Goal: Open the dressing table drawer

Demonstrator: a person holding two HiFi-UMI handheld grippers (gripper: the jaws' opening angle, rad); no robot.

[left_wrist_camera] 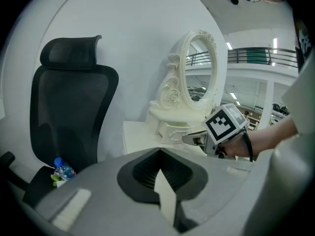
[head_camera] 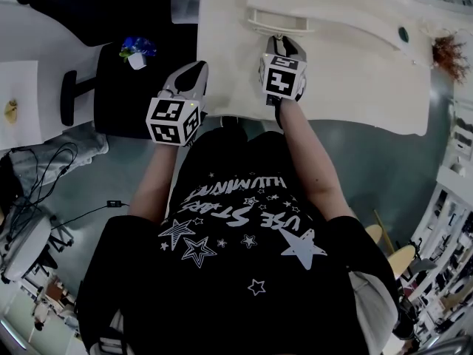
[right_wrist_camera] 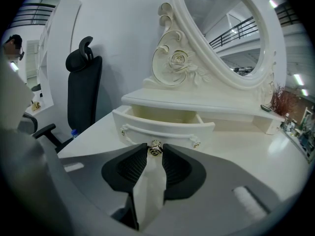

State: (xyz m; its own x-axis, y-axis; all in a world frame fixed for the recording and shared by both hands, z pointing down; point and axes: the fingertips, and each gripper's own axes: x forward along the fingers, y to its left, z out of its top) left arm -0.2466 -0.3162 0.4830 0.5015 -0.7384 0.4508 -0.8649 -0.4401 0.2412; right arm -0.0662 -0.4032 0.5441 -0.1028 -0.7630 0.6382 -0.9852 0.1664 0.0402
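The cream dressing table drawer [right_wrist_camera: 165, 124] stands pulled partly out under the oval mirror [right_wrist_camera: 226, 33], its inside showing. My right gripper [right_wrist_camera: 155, 152] is shut on the drawer's small brass knob [right_wrist_camera: 155, 147]. In the head view the right gripper [head_camera: 280, 43] reaches to the drawer [head_camera: 278, 22] at the back of the table top [head_camera: 355, 80]. My left gripper [head_camera: 194, 71] hovers at the table's left front corner, shut with nothing in it. From the left gripper view its jaws [left_wrist_camera: 160, 151] meet, and the right gripper [left_wrist_camera: 197, 139] shows at the drawer.
A black office chair [head_camera: 122, 87] stands left of the table, with a small bottle and plant [head_camera: 137, 49] on its seat. A dark red plant [head_camera: 447, 50] sits at the table's right end. Cables [head_camera: 44, 176] lie on the floor at left.
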